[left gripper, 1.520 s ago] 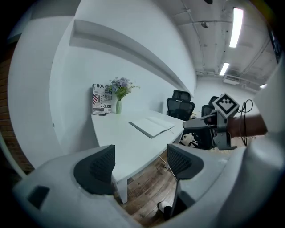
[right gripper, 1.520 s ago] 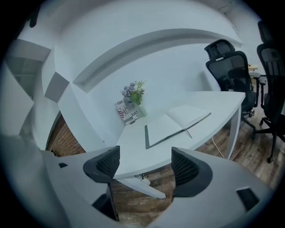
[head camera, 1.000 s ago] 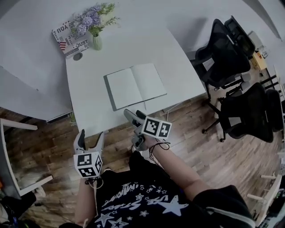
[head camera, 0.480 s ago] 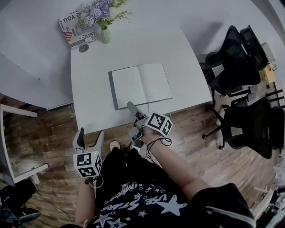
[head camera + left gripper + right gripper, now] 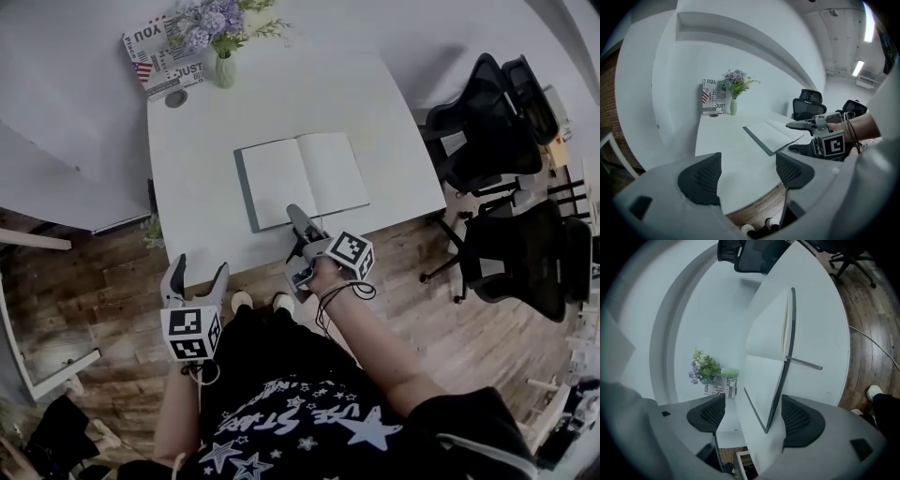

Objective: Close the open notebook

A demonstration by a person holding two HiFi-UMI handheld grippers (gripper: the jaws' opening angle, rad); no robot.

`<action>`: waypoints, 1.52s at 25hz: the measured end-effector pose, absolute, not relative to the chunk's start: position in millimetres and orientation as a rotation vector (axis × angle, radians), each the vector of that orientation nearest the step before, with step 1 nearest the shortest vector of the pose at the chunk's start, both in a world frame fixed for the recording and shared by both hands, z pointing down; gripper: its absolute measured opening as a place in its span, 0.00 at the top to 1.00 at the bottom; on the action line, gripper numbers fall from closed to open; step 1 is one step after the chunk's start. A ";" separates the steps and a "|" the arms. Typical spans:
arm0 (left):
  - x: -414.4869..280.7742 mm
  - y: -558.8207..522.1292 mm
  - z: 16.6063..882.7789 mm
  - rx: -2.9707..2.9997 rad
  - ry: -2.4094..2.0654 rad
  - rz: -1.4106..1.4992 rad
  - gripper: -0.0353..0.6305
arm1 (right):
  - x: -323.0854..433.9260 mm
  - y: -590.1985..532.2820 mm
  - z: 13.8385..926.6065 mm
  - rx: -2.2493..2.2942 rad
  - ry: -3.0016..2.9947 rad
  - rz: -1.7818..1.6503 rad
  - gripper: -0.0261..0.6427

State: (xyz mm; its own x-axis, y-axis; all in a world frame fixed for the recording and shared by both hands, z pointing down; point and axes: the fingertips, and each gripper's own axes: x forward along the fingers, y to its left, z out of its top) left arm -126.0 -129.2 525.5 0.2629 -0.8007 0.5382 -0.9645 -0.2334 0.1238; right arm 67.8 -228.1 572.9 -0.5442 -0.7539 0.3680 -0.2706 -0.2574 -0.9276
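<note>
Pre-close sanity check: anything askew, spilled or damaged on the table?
Nothing stands out. The notebook lies open and flat, slightly skewed to the table edge; the vase stands upright at the far corner. Left gripper and right gripper are open, empty.

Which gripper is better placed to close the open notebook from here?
Right. The right gripper sits open at the notebook's near edge, its jaws framing the cover. The left gripper hangs open off the table's near edge, away from it.
</note>
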 end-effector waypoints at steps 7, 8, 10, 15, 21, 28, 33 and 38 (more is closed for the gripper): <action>-137.4 -138.0 528.5 2.127 -1.560 0.501 0.40 | 63.0 -233.8 575.3 -1.284 1.557 -1.849 0.43; -139.1 -138.8 529.7 2.128 -1.554 0.502 0.40 | 62.9 -234.6 576.3 -1.295 1.534 -1.852 0.43; -141.4 -139.5 531.5 2.131 -1.545 0.505 0.40 | 64.4 -236.3 580.0 -1.310 1.504 -1.851 0.44; -142.3 -138.1 536.0 2.136 -1.508 0.511 0.40 | 67.0 -231.6 587.8 -1.348 1.455 -1.875 0.57; -139.7 -135.2 540.1 2.138 -1.479 0.527 0.40 | 68.8 -226.1 593.9 -1.369 1.446 -1.910 0.73; -131.5 -134.9 545.8 2.143 -1.455 0.545 0.40 | 74.8 -222.5 606.6 -1.335 1.432 -1.936 0.92; -117.6 -138.3 548.8 2.153 -1.390 0.539 0.40 | 73.2 -221.3 599.1 -1.271 1.407 -1.948 0.93; -93.2 -150.4 550.6 2.163 -1.278 0.531 0.40 | 73.4 -220.8 592.3 -1.209 1.380 -1.953 0.93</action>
State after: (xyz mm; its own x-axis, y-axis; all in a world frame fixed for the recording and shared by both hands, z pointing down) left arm -93.2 -150.4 550.6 0.4658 -0.6590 0.5905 -0.8834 -0.3843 0.2681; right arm 73.4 -220.8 592.3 -0.5096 -0.7651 0.3936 -0.1154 -0.3926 -0.9125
